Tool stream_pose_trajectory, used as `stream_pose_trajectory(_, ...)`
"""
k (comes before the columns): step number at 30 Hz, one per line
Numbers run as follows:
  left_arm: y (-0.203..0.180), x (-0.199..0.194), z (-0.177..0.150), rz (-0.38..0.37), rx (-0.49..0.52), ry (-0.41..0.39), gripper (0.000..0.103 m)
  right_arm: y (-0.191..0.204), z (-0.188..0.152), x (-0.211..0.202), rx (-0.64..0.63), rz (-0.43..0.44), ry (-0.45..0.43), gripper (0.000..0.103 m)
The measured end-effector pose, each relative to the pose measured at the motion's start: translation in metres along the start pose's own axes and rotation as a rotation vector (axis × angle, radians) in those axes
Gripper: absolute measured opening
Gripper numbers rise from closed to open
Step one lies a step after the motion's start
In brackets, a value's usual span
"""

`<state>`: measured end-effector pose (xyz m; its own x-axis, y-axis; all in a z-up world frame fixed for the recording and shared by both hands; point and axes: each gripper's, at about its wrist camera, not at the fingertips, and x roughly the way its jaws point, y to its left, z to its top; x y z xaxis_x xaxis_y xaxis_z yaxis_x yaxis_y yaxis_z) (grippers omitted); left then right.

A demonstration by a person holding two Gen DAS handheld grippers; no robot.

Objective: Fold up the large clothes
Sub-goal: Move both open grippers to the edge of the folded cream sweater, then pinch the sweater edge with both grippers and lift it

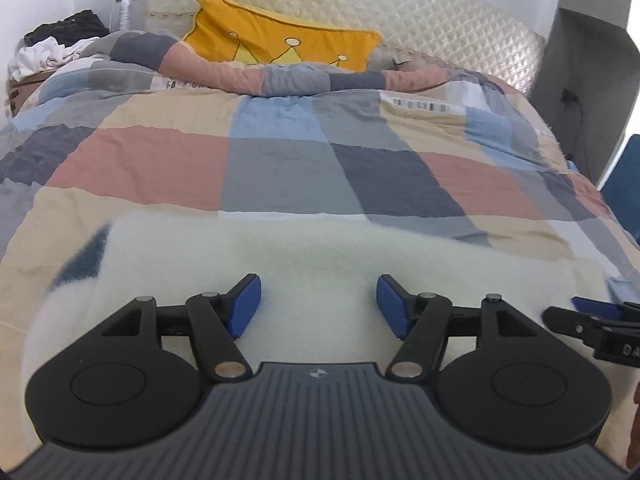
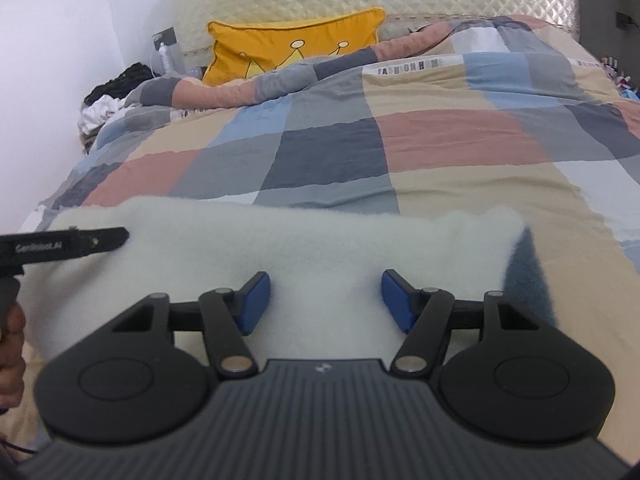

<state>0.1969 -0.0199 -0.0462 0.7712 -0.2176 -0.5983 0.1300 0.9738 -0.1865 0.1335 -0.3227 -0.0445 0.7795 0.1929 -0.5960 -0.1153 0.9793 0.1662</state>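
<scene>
The left gripper (image 1: 319,306) stood with its blue-padded jaws spread, nothing pinched between them, only the cream fleece garment (image 1: 280,256) lying beneath; the right gripper (image 2: 326,302) likewise had its jaws apart over the same fleece (image 2: 304,240), empty. No earlier view was at hand, so only this stance could be told. The cream fleece garment lay flat along the near edge of the patchwork checked quilt (image 1: 280,168) covering the bed, a dark blue patch of the garment showing at each outer end (image 2: 528,276); each gripper's tip appeared at the side of the other's view, just beside it above the fleece. Beyond the garment, at the far end of the quilt, a yellow cushion with a crown design (image 1: 276,40) leaned against the quilted cream headboard (image 1: 420,20); left of the cushion lay a heap of black and white clothes (image 1: 56,44).
</scene>
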Motion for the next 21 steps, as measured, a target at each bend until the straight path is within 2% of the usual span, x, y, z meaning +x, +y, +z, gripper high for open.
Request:
stream_pose_trajectory(4, -0.006, -0.036, -0.007, -0.025, -0.005, -0.021, 0.070, 0.002, -0.004, -0.027, 0.049, 0.054, -0.025, 0.061)
stream_pose_trajectory(10, -0.020, -0.077, -0.030, -0.050, -0.038, 0.009, 0.070, 0.012, -0.023, -0.063, 0.114, 0.121, -0.029, 0.060)
stream_pose_trajectory(16, -0.022, -0.102, -0.061, -0.070, -0.146, 0.042, 0.075, 0.023, -0.040, -0.062, 0.228, 0.281, 0.062, 0.061)
stream_pose_trajectory(21, 0.006, -0.101, -0.078, -0.086, -0.334, 0.100, 0.077, 0.021, -0.053, -0.040, 0.381, 0.375, 0.170, 0.062)
